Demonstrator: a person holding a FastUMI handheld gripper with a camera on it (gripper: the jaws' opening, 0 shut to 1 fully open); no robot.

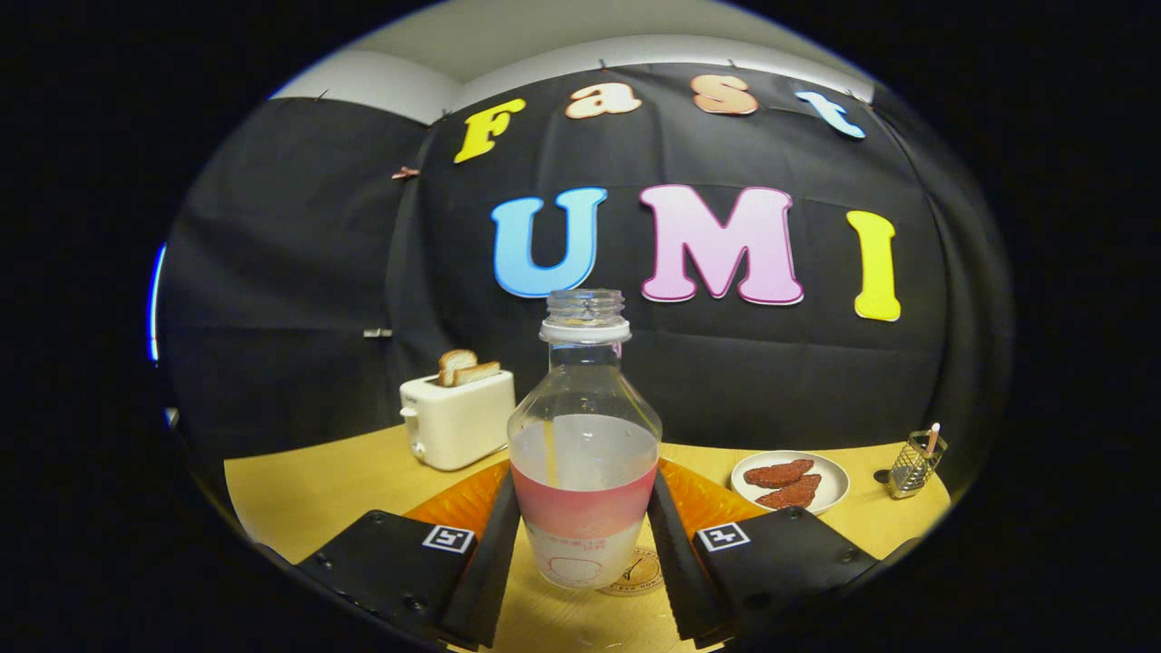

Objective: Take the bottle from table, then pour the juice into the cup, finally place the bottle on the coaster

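**Inspector:** Status of the bottle (584,444)?

**Assistant:** Upright, uncapped, about half full of pale juice. It stands between the two fingers of the gripper (584,535), jaws closed in against its label band on both sides. It appears gripped.

**Inspector:** On the table (308,490) or lifted?

**Assistant:** Its base sits over a round coaster (640,573) just behind and beneath it. Whether it touches or hangs just above, I cannot tell.

**Inspector:** The cup?

**Assistant:** Not identified. An orange object (463,499) lies beyond the fingers; I cannot say what it is.

**Inspector:** Other items?

**Assistant:** A toaster (456,419) with bread, a plate (833,481) holding two brown pieces, and a small wire holder (912,467), all well apart from the bottle.

**Inspector:** Progress?

**Assistant:** My judgement: either the take is just made with pouring still ahead, or this is the final placing. The juice level alone does not settle it. Release remains.
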